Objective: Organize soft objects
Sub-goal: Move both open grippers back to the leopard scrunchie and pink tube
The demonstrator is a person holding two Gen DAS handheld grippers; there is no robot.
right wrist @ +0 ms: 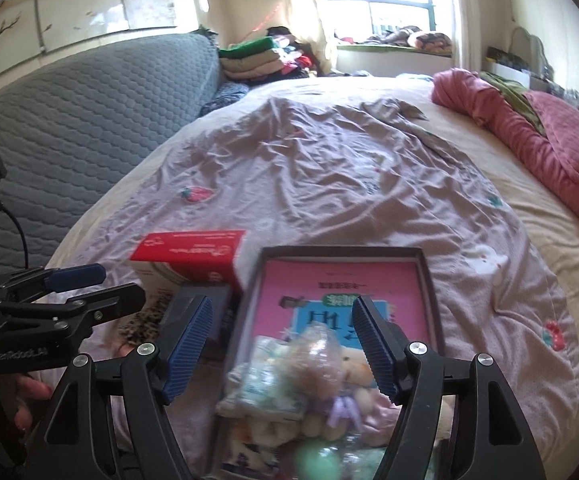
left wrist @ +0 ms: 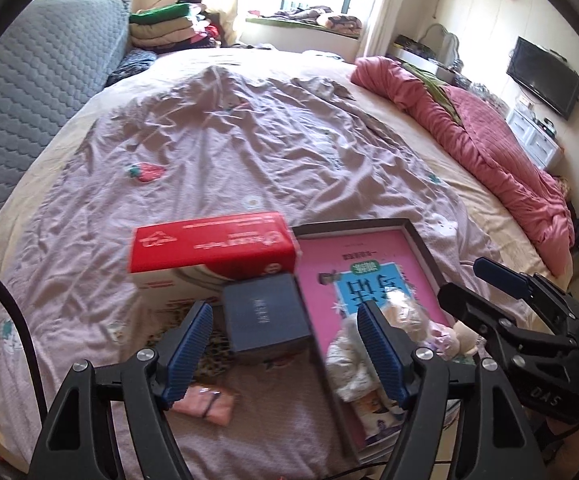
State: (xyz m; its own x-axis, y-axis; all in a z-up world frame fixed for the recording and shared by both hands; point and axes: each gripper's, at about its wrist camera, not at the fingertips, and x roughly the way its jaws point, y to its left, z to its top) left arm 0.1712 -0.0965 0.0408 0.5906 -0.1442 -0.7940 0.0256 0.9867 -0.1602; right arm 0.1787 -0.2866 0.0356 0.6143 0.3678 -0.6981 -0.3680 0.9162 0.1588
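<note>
A dark shallow tray (right wrist: pixel 429 280) lies on the bed with a pink book (right wrist: pixel 341 280) in it. Piled at its near end are soft toys: a plush bear (right wrist: pixel 355 372) with a purple bow, a clear bag of stuffed bits (right wrist: pixel 317 352) and a white printed cloth (left wrist: pixel 349 360). My right gripper (right wrist: pixel 283 346) hangs open above this pile, its pads clear of it. My left gripper (left wrist: pixel 287 344) is open over a dark grey box (left wrist: pixel 265 316) left of the tray. A small pink cloth (left wrist: pixel 209 400) lies near its left finger. Each gripper shows in the other's view: right gripper (left wrist: pixel 477 290), left gripper (right wrist: pixel 101 286).
A red-topped carton (left wrist: pixel 213 244) stands behind the grey box. The wrinkled lilac sheet (left wrist: pixel 249 140) with strawberry prints covers the bed. A pink quilt (left wrist: pixel 489 152) is bunched along the right side, a grey padded headboard (left wrist: pixel 29 100) on the left, folded bedding (left wrist: pixel 161 24) at the back.
</note>
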